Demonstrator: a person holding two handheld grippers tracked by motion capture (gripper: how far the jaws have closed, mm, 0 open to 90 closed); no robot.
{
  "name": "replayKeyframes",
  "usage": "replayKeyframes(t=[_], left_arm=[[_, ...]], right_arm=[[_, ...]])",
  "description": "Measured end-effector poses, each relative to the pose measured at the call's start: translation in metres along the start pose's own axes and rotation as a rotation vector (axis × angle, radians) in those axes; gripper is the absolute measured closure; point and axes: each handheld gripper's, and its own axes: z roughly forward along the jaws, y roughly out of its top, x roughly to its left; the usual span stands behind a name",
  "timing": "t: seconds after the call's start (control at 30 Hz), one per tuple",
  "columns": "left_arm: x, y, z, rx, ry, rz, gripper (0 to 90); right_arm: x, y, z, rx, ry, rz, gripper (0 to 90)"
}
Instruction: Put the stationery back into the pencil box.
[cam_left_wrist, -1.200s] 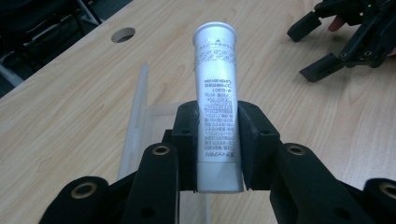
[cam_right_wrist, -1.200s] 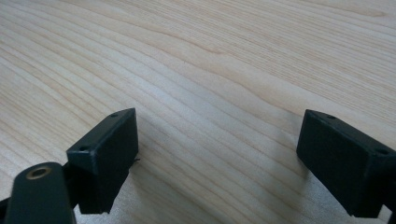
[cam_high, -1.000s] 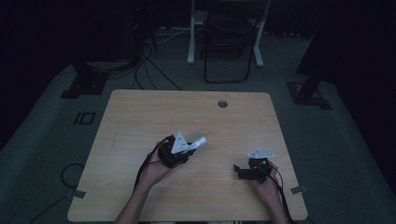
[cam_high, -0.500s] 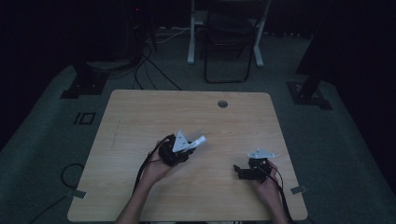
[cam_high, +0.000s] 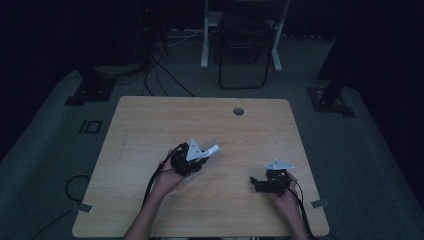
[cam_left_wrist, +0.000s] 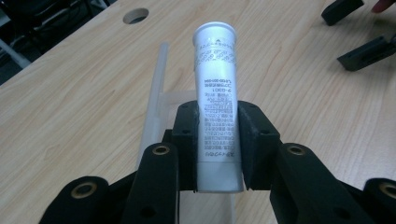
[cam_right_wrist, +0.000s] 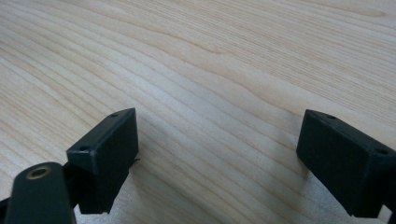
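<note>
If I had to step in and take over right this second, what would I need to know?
Left gripper: shut on the white tube, which points away from the person, held over the middle of the wooden table. A clear plastic piece lies under it; what it is, I cannot tell.
Right gripper: open, holding nothing, low over the table's right side.
Done: tube picked up.
Left: likely placing the tube or passing it to the free gripper.

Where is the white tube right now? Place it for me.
The white tube is clamped between the left gripper jaws, near the table's middle, left of the right gripper.
</note>
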Motion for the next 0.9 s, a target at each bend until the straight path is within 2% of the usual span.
replayKeyframes(t=[0.53,0.9], left_arm=[[0.003,-0.004,0.015,0.041,0.007,-0.005,71.0],[0.004,-0.008,0.019,0.059,0.014,-0.008,71.1]], right_arm=[[0.0,0.0,0.0,0.0,0.0,0.001,12.6],[0.0,0.0,0.0,0.001,0.0,0.0,12.6]])
